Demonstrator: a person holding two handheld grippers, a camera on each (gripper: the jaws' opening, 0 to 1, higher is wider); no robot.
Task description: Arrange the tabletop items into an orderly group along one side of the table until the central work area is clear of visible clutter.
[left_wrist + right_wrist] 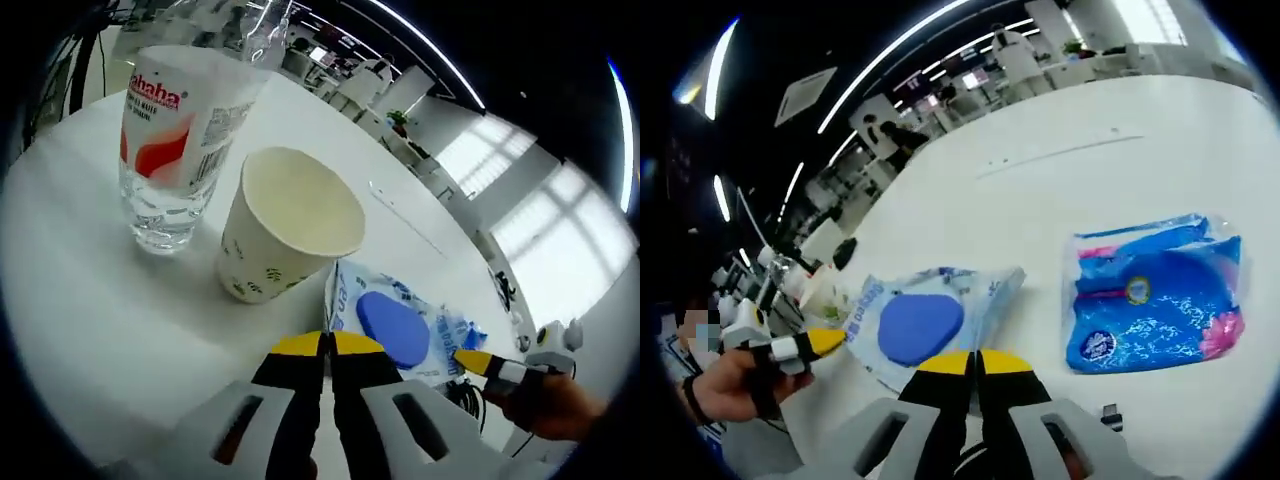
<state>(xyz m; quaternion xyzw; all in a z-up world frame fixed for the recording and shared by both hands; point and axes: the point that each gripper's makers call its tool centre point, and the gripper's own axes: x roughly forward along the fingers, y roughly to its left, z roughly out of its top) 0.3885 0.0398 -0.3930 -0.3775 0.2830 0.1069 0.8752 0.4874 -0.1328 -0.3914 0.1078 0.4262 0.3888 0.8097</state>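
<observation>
Your left gripper point(328, 345) has its fingers pressed together, holding nothing; the paper cup point(285, 237) and water bottle point(175, 140) stand ahead. Your right gripper point(975, 363) seems closed just behind the wipes pack point(925, 322); the blue tissue pack point(1155, 305) lies on the table point(1090, 150), right.

Open-plan office, rows of desks point(1020, 60), ceiling strip lights point(890, 55), large windows point(520, 220)

The left gripper point(328, 345) and the right gripper point(976, 362) both have jaws pressed together, each gripped by a hand point(725, 385).
</observation>
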